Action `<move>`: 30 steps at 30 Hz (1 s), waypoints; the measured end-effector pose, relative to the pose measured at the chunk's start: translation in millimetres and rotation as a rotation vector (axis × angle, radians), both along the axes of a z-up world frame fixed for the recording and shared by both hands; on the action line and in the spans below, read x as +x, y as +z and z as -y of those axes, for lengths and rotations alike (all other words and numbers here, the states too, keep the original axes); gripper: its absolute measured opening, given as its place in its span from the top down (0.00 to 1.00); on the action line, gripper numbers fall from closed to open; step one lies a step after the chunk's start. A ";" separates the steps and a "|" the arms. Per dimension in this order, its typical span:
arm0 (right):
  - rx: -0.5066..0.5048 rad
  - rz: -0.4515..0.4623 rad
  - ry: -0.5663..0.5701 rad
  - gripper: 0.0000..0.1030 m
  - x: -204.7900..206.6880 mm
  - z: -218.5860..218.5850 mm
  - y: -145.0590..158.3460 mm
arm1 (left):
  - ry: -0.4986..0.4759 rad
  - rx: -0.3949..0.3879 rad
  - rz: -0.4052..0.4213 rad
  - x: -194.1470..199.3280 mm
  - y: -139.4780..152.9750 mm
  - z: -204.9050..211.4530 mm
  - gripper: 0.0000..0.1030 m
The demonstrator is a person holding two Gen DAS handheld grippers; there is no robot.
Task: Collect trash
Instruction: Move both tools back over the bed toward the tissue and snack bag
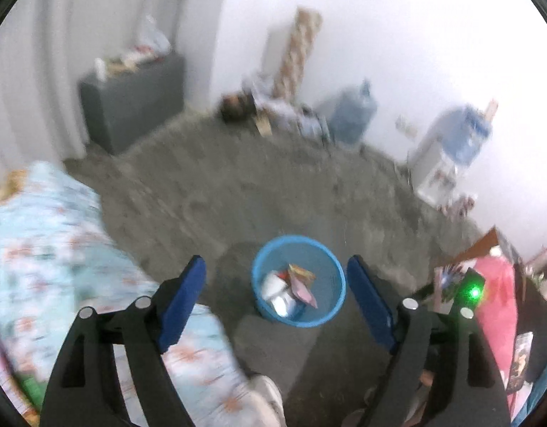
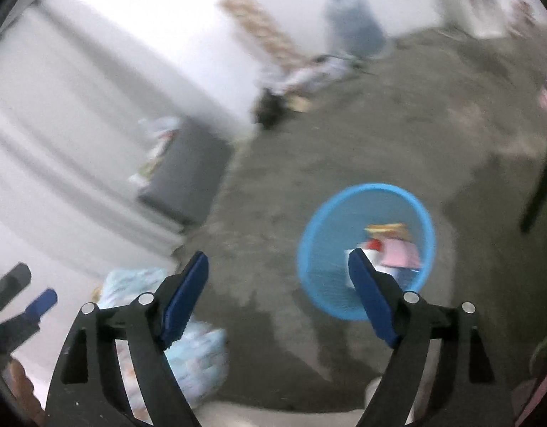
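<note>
Blue waste basket (image 1: 298, 281) stood upright on the grey floor (image 1: 238, 195), mouth facing up, long axis vertical, wrappers and white trash (image 1: 287, 290) inside. Left gripper (image 1: 276, 299) hung above it, jaws apart, nothing between them. Right gripper (image 2: 277, 295) likewise spread and empty, basket behind its right finger.

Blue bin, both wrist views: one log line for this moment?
left gripper: open, empty | right gripper: open, empty | blue trash basket: upright on carpet, wrappers and white trash inside | views: motion-blurred
</note>
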State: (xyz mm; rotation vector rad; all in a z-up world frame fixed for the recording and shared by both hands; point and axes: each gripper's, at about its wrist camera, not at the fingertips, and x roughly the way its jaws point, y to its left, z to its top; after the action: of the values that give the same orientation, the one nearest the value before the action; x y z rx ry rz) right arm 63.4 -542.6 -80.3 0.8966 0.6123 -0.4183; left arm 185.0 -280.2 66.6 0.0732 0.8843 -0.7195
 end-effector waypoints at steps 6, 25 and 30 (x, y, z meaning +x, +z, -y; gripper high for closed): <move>-0.036 0.097 0.235 0.25 7.0 -64.3 47.8 | 0.273 -0.044 0.246 -41.7 71.6 -175.9 0.17; -0.087 0.080 0.799 0.25 63.5 -242.4 96.7 | 0.887 -0.086 0.100 -129.5 9.3 -476.0 0.14; -0.089 0.053 0.887 0.25 63.8 -278.1 98.3 | 0.876 -0.054 0.039 -113.8 -30.3 -482.4 0.14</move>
State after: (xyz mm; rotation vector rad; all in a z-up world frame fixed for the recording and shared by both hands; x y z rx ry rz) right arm 127.2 -264.5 18.0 0.4755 0.8644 0.3744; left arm 71.2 202.2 36.3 -0.3331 0.7591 0.0782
